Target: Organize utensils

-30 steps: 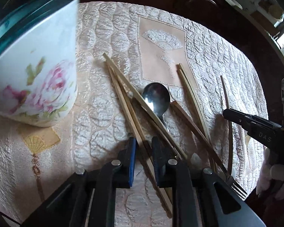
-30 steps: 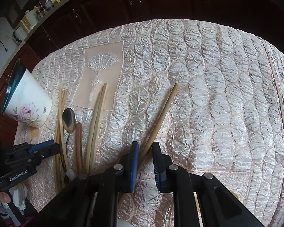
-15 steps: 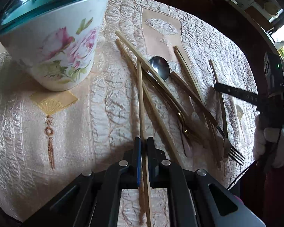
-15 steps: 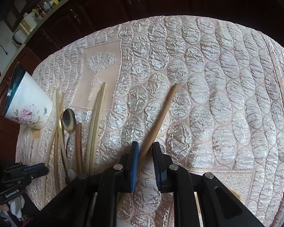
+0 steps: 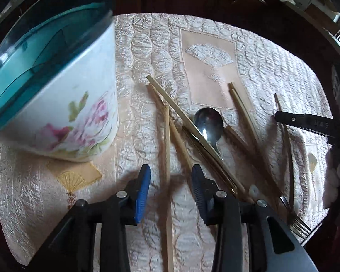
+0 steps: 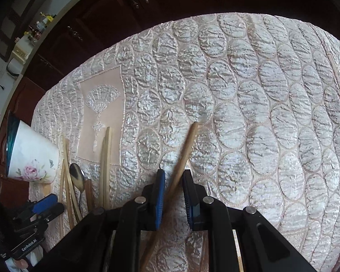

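My left gripper (image 5: pixel 170 181) is open; a pale chopstick (image 5: pixel 167 149) lies on the cloth between its fingers. Beside it lie more chopsticks (image 5: pixel 185 122), a steel spoon (image 5: pixel 208 122) and a fork (image 5: pixel 300 225). A white floral utensil holder (image 5: pixel 63 104) with a teal insert stands at the left. My right gripper (image 6: pixel 173 195) straddles a brown chopstick (image 6: pixel 184 151) with a gap on both sides, so it is open. The holder (image 6: pixel 31 158), the spoon (image 6: pixel 76 176) and the left gripper (image 6: pixel 45 206) show at the left of the right wrist view.
A quilted satin tablecloth (image 6: pixel 249 113) covers the round table, with a fan-embroidered panel (image 5: pixel 210 68). Dark wooden cabinets (image 6: pixel 124 11) stand behind. A thin stick (image 6: pixel 338 83) lies near the table's right edge.
My left gripper was shut on the pale chopstick half a second ago; it has opened and the chopstick lies on the cloth. My right gripper's jaws have opened slightly around the brown chopstick.
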Demonstrator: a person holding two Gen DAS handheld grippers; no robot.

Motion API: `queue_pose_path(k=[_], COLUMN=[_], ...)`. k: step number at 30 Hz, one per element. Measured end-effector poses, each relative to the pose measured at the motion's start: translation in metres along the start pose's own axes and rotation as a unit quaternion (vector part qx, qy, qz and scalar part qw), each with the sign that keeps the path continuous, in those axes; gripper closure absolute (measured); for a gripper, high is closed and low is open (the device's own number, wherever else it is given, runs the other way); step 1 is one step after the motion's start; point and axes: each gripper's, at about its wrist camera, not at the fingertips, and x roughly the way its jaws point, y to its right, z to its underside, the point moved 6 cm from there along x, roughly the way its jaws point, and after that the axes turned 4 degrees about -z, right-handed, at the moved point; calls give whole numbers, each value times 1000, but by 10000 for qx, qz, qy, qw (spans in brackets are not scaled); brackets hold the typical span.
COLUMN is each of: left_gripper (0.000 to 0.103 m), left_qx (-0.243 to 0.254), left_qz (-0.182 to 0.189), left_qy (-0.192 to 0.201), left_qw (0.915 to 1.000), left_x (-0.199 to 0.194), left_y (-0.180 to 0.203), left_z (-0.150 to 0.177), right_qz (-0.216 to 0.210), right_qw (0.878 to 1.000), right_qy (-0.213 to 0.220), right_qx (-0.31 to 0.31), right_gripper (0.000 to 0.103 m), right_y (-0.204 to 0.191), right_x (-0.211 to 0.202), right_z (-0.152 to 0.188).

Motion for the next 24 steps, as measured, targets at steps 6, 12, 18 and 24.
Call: queue_pose_path(k=[6,12,18,24], left_gripper=[98,98,98,98], left_qx=[-88,57,-110,-142], left_qz=[512,837,1123,1296], left_qy=[-50,246,570,1073], left_qw=[9986,9962,9920,9857], left_x=[4,-36,-84,-132], left_y=[2,-4,-15,-25], left_z=[-10,-1,3,-11], right_qz=[-170,-390,-550,-760], right_qw=[9995,9963,9910,9836], right_qy=[152,615,972,1239], right_qx=[-205,-463,-734,-1068], right_gripper=[91,93,95,96], right_y=[-13,-34,-56,-94], right_x=[-13,-58,-99,-134], right_z=[-3,-8,-10,-17])
